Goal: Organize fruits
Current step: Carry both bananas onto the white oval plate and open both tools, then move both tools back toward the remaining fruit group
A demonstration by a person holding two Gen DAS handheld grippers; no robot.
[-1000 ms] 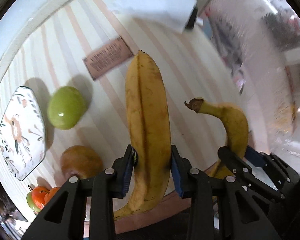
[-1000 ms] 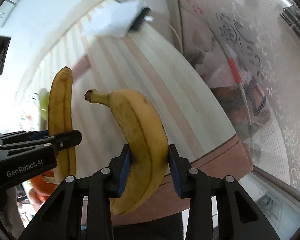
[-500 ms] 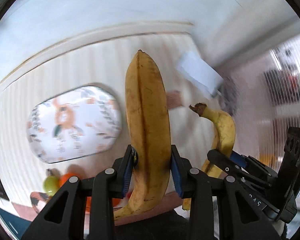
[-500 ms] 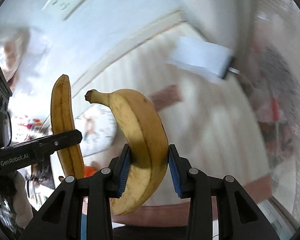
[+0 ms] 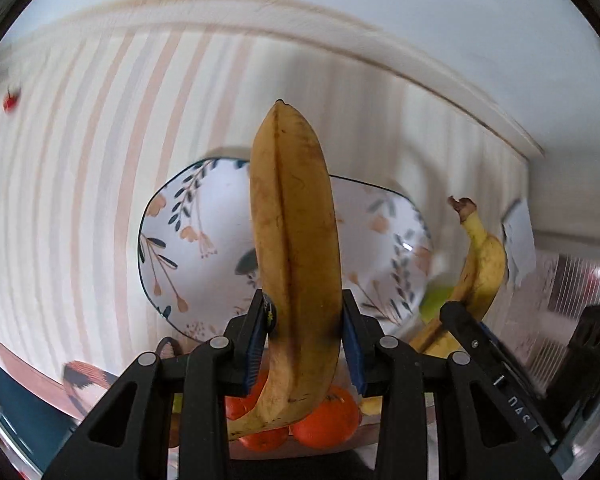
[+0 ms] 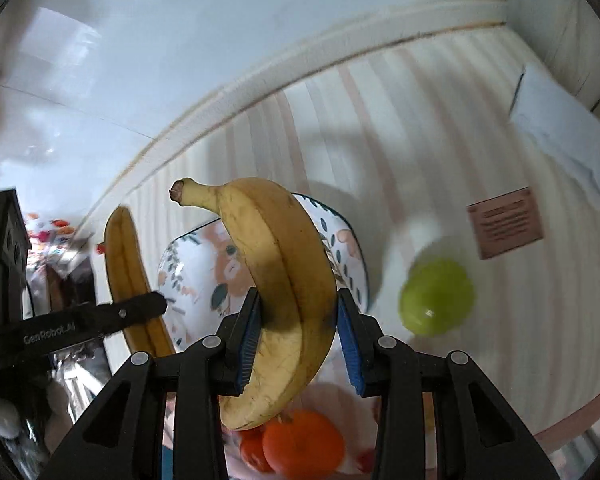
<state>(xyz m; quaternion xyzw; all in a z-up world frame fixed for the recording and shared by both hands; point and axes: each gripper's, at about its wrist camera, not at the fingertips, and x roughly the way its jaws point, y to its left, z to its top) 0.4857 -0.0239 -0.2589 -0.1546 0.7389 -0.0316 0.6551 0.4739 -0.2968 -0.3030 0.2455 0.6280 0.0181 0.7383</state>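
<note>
A home dining spot: a striped tablecloth (image 5: 100, 160) covers the table along a white wall, with a floral plate (image 5: 188, 240) at frame centre and loose fruit.

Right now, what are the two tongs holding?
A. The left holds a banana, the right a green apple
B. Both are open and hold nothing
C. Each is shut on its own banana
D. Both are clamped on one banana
C: the left tongs clamp the straighter banana, while the right tongs clamp the curved banana; the green apple lies free on the striped table.
</note>
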